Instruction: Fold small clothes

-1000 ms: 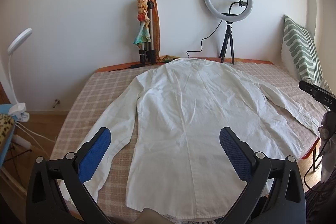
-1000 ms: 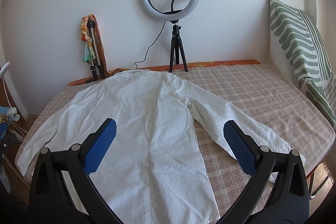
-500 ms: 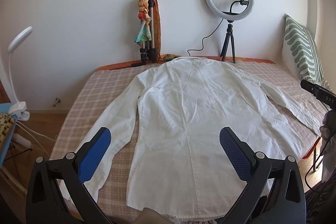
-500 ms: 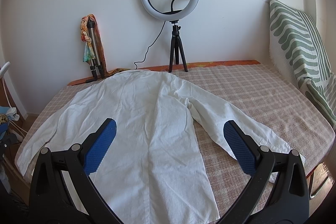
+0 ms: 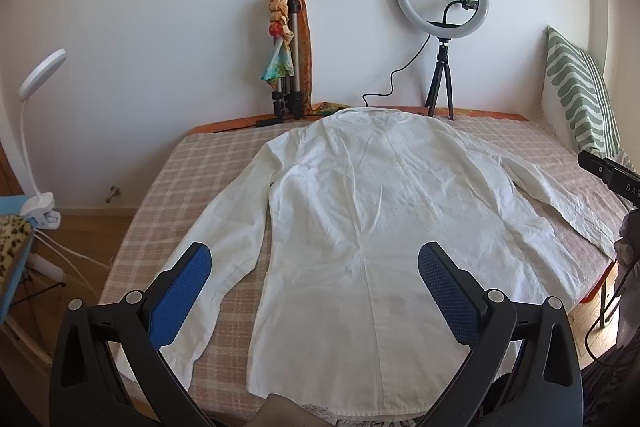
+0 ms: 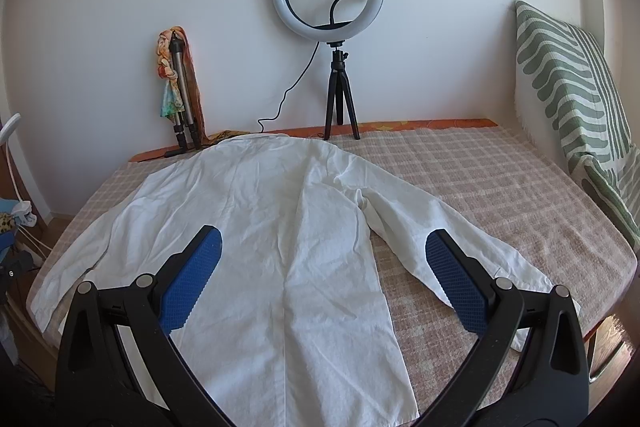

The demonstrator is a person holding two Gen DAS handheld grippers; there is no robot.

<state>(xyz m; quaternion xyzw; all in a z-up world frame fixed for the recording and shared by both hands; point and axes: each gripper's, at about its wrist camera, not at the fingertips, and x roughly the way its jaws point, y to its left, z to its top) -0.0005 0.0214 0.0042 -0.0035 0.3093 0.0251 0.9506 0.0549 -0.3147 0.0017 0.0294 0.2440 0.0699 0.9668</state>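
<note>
The left gripper (image 5: 314,263) and right gripper (image 6: 322,251) hang with jaws spread wide, empty, above the hem end of the white shirt (image 5: 372,211), which lies flat on the checked bedspread (image 6: 500,187), sleeves out.

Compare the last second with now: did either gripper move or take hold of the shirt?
No grasp. The left gripper view drifts very slightly; the right gripper holds steady. Both jaws stay wide open above the white shirt, which lies flat and unmoved on the checked bed.
</note>
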